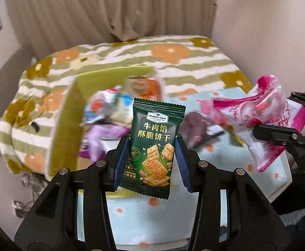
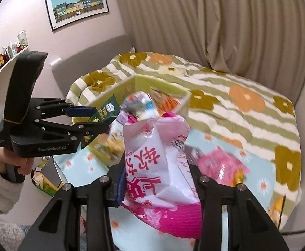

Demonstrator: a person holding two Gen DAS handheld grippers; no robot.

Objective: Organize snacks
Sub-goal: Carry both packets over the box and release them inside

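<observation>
My left gripper (image 1: 151,156) is shut on a dark green cracker packet (image 1: 152,146) and holds it upright in the air, just in front of a green box (image 1: 68,117) with several snack packets inside. That packet (image 2: 107,112) and the left gripper (image 2: 93,117) also show in the right wrist view, at the box's (image 2: 137,81) near edge. My right gripper (image 2: 156,179) is shut on a pink and white snack bag (image 2: 158,161), held above the table. The bag (image 1: 259,117) and right gripper (image 1: 278,133) show at the right of the left wrist view.
A light blue floral cloth (image 1: 144,219) covers the table. Loose pink and purple packets (image 2: 221,163) lie on it right of the box. Behind is a bed with a striped flower blanket (image 2: 246,104), curtains and a wall. A shelf of bottles (image 2: 8,54) is at left.
</observation>
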